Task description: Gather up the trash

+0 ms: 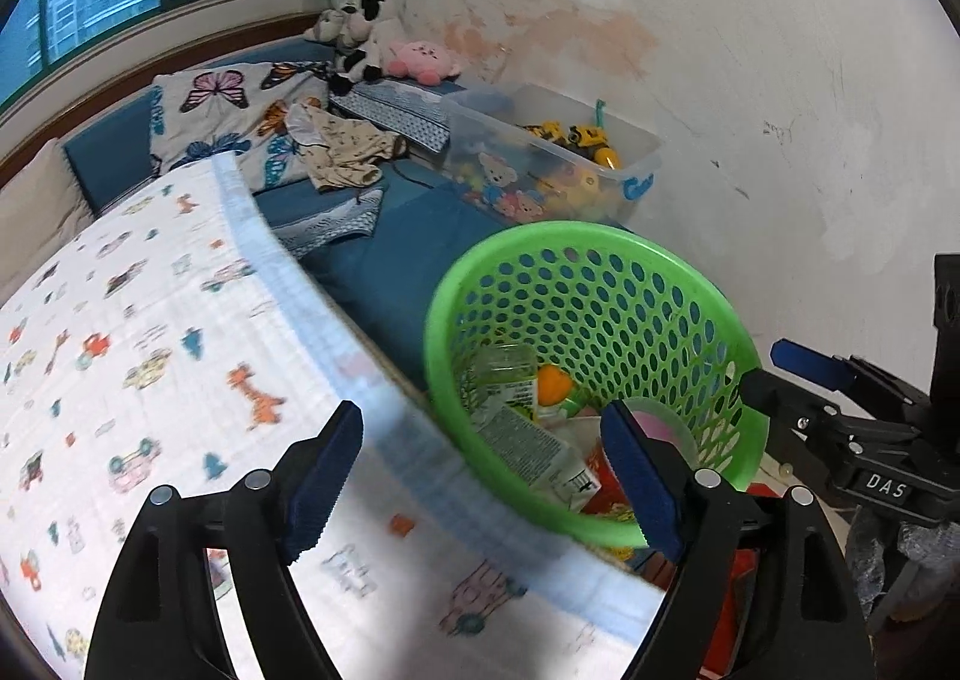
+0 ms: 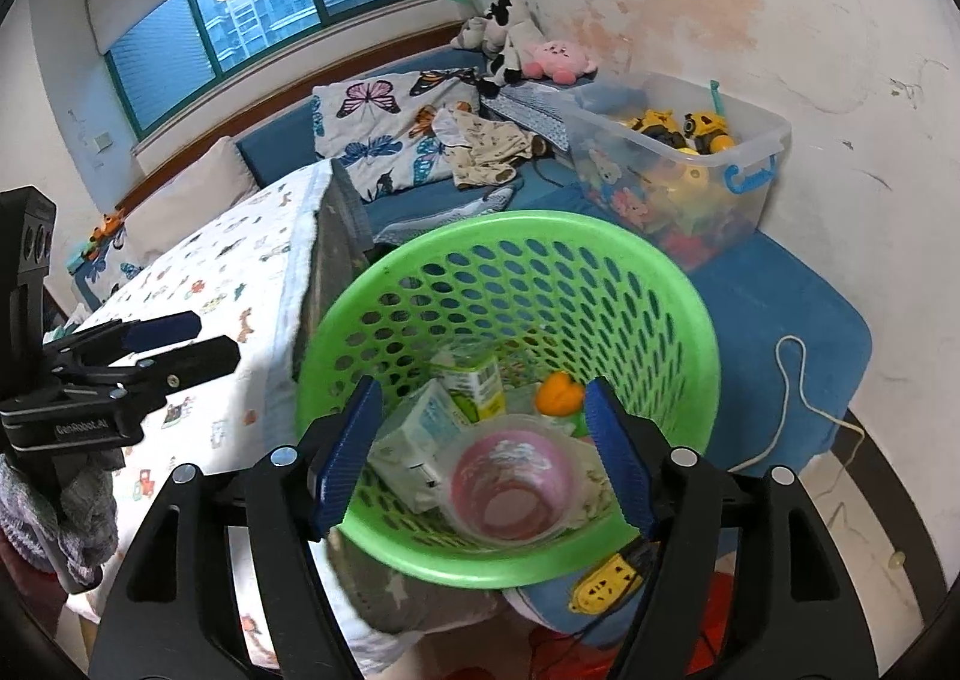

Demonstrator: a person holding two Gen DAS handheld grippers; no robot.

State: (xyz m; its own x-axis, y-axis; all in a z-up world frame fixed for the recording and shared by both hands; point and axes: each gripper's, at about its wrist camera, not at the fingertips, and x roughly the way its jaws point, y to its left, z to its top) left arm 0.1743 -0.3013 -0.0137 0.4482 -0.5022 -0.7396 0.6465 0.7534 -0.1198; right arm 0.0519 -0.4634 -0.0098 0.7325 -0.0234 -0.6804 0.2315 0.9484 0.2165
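Trash [image 2: 468,440] half-hidden in green basket [image 2: 690,332]; both grippers' fingers [image 2: 354,452] released, empty.

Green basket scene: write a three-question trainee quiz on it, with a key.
1. True or false: the green basket is empty.
2. What lies nearest the right gripper in the basket: A) pink cup B) plush toy C) sock?
3. Is either the left gripper or the right one holding anything?

Key: 1. False; it holds cartons, a cup and an orange piece. 2. A. 3. No, both stand open and hold nothing.
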